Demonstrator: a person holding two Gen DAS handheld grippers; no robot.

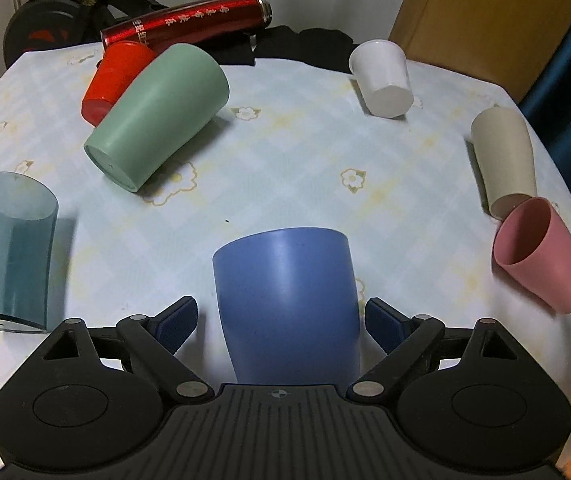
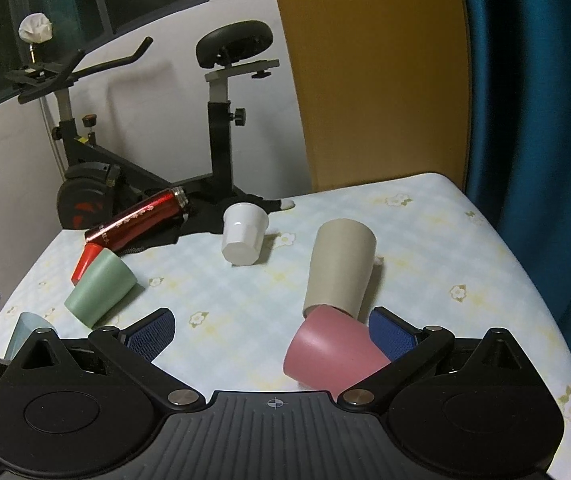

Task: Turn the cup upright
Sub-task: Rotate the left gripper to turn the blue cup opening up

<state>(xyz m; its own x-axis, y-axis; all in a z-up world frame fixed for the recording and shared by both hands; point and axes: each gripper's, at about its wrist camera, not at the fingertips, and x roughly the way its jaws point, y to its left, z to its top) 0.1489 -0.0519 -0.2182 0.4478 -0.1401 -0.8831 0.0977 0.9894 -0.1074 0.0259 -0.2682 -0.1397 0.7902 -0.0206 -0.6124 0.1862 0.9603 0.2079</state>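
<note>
Blue cup (image 1: 287,308) sits between spread left tongs (image 1: 281,324), untouched; right tongs (image 2: 271,336) spread.

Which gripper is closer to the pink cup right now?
Right. The right gripper has the pink cup lying between its open fingers. The left gripper is open around the blue cup, with the pink cup off to its right.

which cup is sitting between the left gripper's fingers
The blue cup. It sits between the open fingers of the left gripper; the other cups lie farther off on the table.
</note>
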